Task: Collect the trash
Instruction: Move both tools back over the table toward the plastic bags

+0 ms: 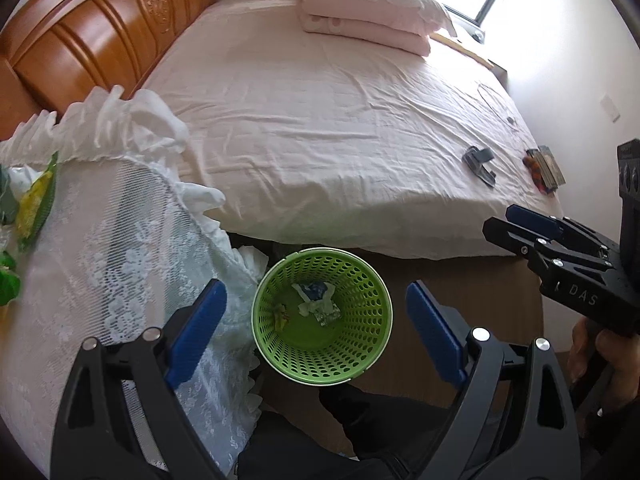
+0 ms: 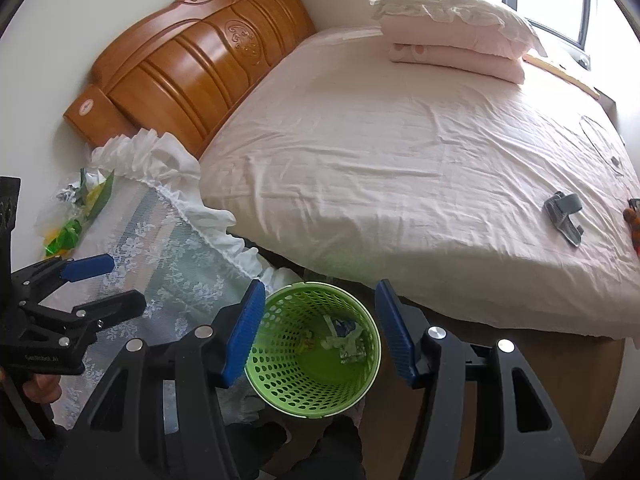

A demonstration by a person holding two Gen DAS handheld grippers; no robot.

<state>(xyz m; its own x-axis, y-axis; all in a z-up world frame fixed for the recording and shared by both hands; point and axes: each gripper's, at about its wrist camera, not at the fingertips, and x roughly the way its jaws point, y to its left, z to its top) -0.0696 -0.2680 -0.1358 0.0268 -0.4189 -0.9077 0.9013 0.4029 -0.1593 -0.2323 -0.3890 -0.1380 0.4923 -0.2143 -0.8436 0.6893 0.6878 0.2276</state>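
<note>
your left gripper (image 1: 316, 336) fills the bottom of the left wrist view, its blue pads spread wide with nothing between them. the right gripper (image 2: 320, 332) sits low in the right wrist view, pads parted about halfway, also gripping nothing. your dark-clad legs (image 1: 360, 412) show at the bottom edge between the jaws.

just past the fingertips in both views, the green perforated basket (image 1: 276, 300) stands upright on the floor, centre-bottom of the frame. inside it lies crumpled trash (image 1: 318, 302), white and blue scraps plus a small yellowish piece. the basket sits just beside the bed's near edge and the frilled hem of a white lace cover (image 1: 120, 248), which drapes a low surface at the left.

on that cover, at the far left of the frame, more wrappers (image 2: 76, 216) wait in a loose heap, green, yellow and clear. in the left wrist view your right hand (image 1: 596, 348) shows at the right edge, holding its gripper.

farther up, the pink bed (image 1: 320, 120) takes the middle of the frame. a grey object (image 1: 480, 164) and a small dark and orange cluster (image 1: 544, 168) lie near its right side. folded pink bedding with a white pillow (image 1: 372, 4) sits at the top, and the carved wooden headboard (image 1: 100, 32) stands upper left.
</note>
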